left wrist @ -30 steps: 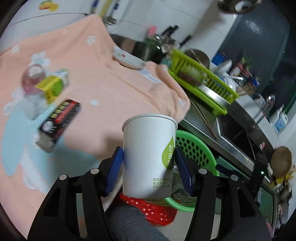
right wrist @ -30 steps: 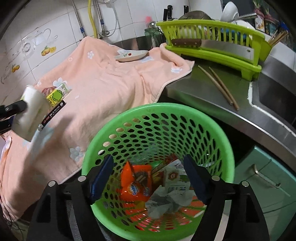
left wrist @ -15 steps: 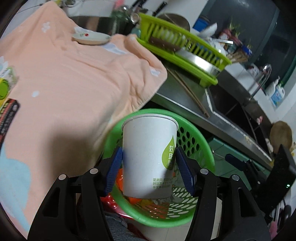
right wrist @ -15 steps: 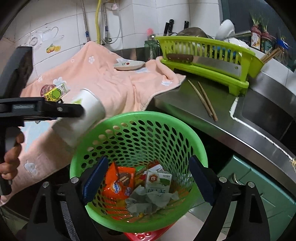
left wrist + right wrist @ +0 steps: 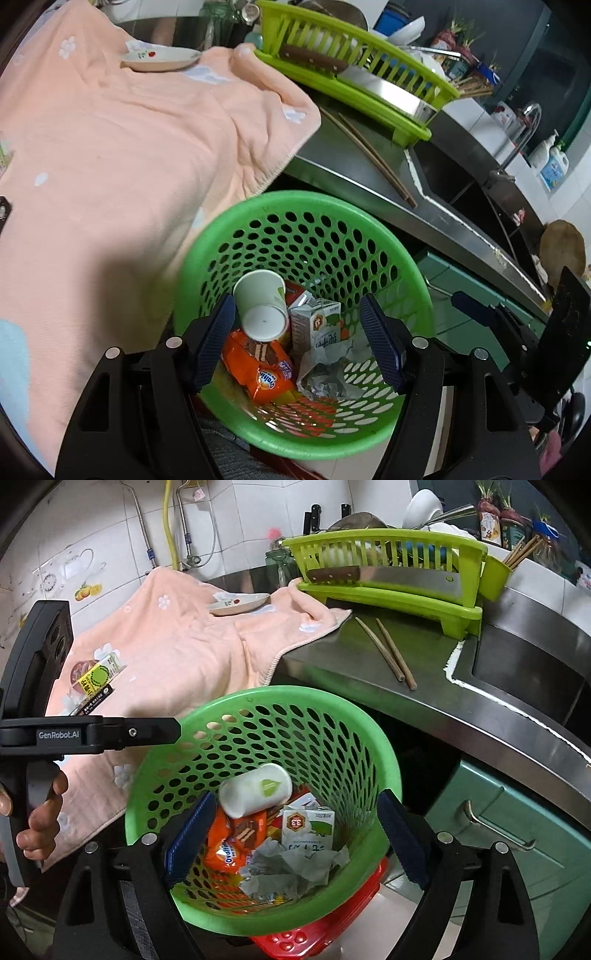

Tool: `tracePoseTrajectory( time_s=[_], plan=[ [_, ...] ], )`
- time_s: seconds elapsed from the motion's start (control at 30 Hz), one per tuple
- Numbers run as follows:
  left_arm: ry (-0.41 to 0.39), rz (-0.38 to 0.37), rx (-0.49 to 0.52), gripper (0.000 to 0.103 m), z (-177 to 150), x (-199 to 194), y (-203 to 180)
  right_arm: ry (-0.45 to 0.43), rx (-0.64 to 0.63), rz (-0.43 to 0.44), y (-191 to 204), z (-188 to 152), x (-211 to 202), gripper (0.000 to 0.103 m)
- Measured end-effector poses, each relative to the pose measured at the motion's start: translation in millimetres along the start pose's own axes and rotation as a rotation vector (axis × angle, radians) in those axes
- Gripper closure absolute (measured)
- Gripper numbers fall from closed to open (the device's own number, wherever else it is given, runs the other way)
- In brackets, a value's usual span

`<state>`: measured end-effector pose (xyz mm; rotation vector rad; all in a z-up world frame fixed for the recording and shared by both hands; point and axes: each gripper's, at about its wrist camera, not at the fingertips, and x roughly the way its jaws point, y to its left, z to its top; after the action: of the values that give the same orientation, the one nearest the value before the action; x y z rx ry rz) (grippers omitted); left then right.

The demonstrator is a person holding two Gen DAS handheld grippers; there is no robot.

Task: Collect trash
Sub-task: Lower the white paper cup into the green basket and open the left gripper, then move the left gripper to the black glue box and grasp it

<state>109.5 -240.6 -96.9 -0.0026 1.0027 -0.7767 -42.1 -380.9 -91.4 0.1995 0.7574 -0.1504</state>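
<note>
Left gripper (image 5: 297,341) has its ribbed blue fingers (image 5: 214,341) spread wide with nothing between them, hanging right over the green basket (image 5: 306,201). Right gripper (image 5: 295,834) is the same deal, fingers wide apart and empty, its pads flanking the basket's near rim.

Down between the fingers, the white paper cup (image 5: 263,304) lies on its side in the basket, smooth round base facing the left camera, green leaf print on the wall. It's resting on a shiny orange snack wrapper (image 5: 258,369), with a small boxy drink carton (image 5: 317,325) just right of it and crumpled grey paper (image 5: 325,373) in front of that. The basket is round plastic punched with oval holes, sitting on something red (image 5: 332,923).

Past the fingertips is the steel bench (image 5: 369,672) with two wooden chopsticks (image 5: 388,653), a soft peach towel (image 5: 177,642) off to the left carrying a yellow-green carton (image 5: 98,674) and a shallow dish (image 5: 238,603), and farthest back a slatted lime dish rack (image 5: 388,568).
</note>
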Motion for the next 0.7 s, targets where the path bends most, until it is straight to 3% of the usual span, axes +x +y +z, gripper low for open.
tracePoseTrajectory(
  time_s=[0.37, 0.7],
  plan=[
    [-0.130, 0.137, -0.036, 0.034, 6.7, -73.3, 52.1, 0.005, -0.063, 0.086, 40.8, 17.9, 5.4, 0.018],
    [-0.189, 0.295, -0.113, 0.034, 15.7, -121.8, 139.9, 0.034, -0.116, 0.160, 84.8, 29.1, 19.7, 0.018]
  ],
)
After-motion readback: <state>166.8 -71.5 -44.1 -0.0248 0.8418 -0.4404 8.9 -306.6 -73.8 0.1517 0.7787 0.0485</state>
